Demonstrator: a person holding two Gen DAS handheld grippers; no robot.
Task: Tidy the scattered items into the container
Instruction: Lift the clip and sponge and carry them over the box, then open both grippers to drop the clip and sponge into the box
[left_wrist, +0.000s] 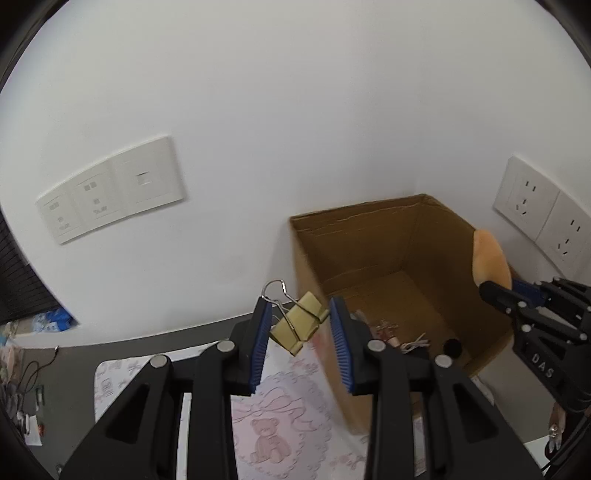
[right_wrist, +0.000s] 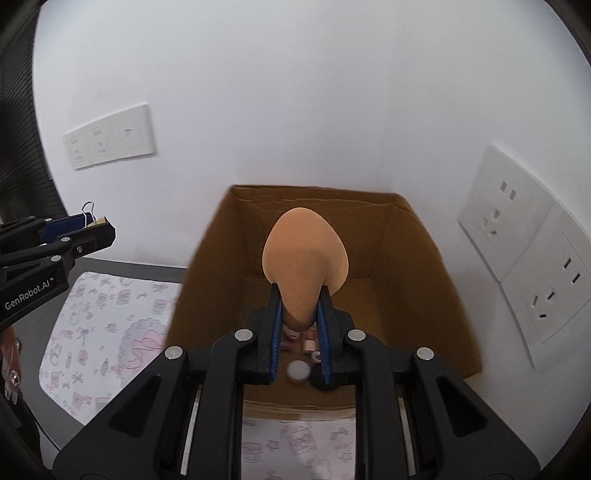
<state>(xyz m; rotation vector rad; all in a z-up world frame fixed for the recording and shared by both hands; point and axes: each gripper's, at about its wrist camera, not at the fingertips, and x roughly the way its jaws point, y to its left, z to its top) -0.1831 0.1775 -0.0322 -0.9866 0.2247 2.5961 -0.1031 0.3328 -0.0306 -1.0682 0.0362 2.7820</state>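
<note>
Against the wall: cardboard box (right_wrist: 413, 258), open-topped, on patterned mat (right_wrist: 92, 314).
Box contents: small items on its floor, including 1 white round cap (right_wrist: 298, 370).
Right gripper (right_wrist: 298, 314): pinches orange sponge (right_wrist: 304, 262) above box.
Left gripper (left_wrist: 300, 328): spread; yellow binder clip (left_wrist: 300, 320) between its fingers, beside box's left wall.

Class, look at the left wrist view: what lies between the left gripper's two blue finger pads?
A gold binder clip hangs there, its wire handle against the left pad, clear of the right; the cardboard box lies beyond.
</note>
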